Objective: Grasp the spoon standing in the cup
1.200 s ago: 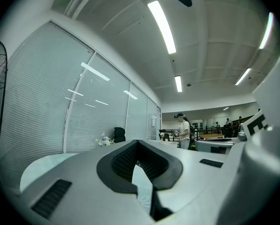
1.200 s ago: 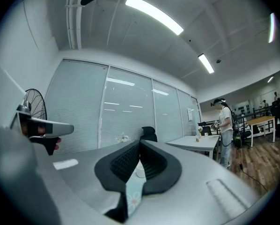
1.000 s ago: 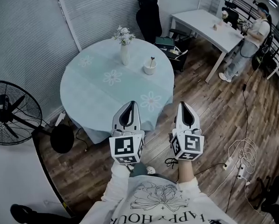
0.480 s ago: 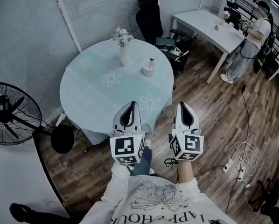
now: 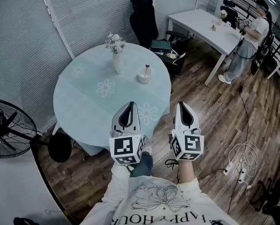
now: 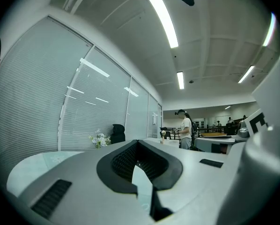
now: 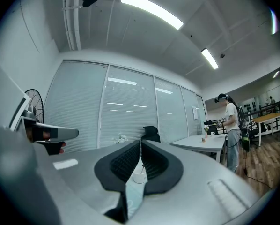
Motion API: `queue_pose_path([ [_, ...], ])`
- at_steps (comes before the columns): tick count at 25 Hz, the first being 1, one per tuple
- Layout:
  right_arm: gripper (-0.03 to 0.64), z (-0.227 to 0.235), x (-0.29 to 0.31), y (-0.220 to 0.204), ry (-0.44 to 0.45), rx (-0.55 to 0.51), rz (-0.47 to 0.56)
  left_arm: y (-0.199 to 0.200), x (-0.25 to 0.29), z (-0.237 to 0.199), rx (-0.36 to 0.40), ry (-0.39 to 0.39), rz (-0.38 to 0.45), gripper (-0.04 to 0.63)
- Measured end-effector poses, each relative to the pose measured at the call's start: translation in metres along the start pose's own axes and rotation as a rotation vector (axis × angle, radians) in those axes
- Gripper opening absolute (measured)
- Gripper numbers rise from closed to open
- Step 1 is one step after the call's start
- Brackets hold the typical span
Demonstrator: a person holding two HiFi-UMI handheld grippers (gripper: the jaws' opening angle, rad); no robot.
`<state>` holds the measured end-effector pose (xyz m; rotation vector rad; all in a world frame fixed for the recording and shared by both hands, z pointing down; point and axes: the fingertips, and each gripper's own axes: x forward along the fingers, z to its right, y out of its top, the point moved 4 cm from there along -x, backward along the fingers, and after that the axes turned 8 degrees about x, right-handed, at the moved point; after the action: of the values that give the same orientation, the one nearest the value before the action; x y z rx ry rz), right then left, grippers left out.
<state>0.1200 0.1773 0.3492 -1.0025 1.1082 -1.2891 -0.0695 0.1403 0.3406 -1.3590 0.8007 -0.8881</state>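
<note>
Two white grippers, the left gripper point(image 5: 129, 106) and the right gripper point(image 5: 183, 106), hang by the near edge of the round table with the pale blue flower cloth point(image 5: 81, 104). Both have their jaws pressed together and hold nothing. The small white cup point(image 5: 144, 76) with the thin dark spoon point(image 5: 147, 69) sits near the table's far right edge, well apart from them. I think closed jaws could bump the spoon and tip the cup, or knock the white flower vase point(image 5: 117, 63) nearby.
</note>
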Motion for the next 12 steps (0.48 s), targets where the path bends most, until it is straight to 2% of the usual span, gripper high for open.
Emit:
queue_pose_path([
  [12,0.015,0.017,0.108,0.002,-0.016,-0.009,-0.011,0.005,0.11,-0.034,-0.009,-0.039,-0.003,0.006],
])
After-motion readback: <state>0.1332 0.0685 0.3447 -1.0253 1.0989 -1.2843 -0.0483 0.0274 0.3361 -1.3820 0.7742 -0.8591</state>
